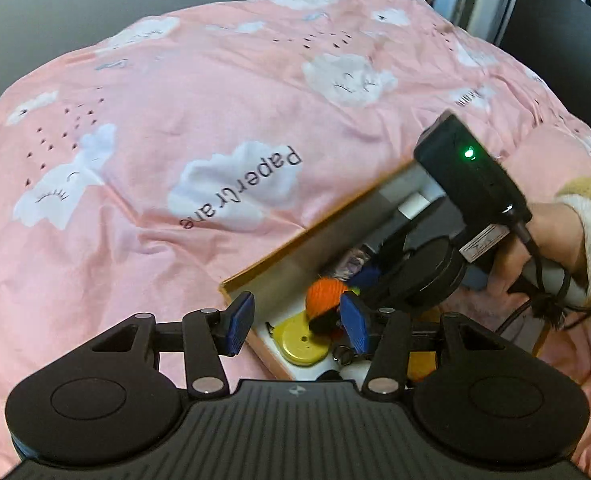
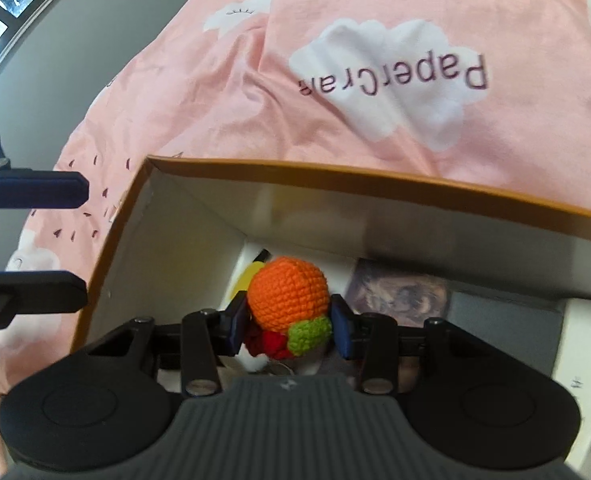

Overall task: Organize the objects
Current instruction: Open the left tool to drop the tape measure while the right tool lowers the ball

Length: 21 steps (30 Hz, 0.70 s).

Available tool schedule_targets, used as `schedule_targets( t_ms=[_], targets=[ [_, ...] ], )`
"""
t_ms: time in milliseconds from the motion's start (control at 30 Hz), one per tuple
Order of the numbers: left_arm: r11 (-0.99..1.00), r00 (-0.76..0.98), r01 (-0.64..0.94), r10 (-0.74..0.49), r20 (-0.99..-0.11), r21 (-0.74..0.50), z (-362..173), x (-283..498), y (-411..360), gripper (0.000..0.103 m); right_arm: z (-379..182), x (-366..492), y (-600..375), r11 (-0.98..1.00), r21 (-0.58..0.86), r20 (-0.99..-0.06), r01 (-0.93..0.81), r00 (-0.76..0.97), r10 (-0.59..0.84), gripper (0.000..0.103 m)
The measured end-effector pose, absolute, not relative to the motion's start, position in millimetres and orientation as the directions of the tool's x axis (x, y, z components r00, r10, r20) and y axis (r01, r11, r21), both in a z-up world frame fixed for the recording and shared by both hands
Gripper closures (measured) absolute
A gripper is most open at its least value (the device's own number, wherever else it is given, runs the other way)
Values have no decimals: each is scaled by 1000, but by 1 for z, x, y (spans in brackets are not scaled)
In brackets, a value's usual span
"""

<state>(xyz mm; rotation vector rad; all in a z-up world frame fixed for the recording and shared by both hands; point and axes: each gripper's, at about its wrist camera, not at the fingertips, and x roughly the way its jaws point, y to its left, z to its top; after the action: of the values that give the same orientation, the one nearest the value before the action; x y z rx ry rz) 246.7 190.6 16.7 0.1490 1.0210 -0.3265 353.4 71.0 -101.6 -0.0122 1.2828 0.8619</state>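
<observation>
An open cardboard box (image 2: 335, 174) with an orange rim and white inside lies on a pink cloud-print bedcover. My right gripper (image 2: 291, 322) is inside the box, shut on an orange crochet ball (image 2: 289, 298) with green and red knit bits. In the left wrist view the ball (image 1: 322, 296) shows inside the box (image 1: 295, 242), with the right gripper's body (image 1: 471, 172) above it. My left gripper (image 1: 295, 326) is open and empty, straddling the box's near corner; its fingers (image 2: 31, 190) show at the left of the right wrist view.
The box also holds a yellow round tape measure (image 1: 301, 342), a key ring, a dark printed card (image 2: 399, 294) and other small items. The pink bedcover (image 1: 175, 120) spreads all around. A grey wall and a window frame lie beyond the bed.
</observation>
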Motion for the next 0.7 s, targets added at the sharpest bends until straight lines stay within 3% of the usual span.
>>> schedule_targets(
  t_ms=[433,700],
  targets=[
    [963,518,258,-204,-831,-76,-2,260,203,47,-101,350,87,695,456,-827,-556,25,562,59],
    [967,515,244,-189,-836,-68,-10,259,199,48,-80,333,86,650,146,-902,-746,170,397,59]
  ],
)
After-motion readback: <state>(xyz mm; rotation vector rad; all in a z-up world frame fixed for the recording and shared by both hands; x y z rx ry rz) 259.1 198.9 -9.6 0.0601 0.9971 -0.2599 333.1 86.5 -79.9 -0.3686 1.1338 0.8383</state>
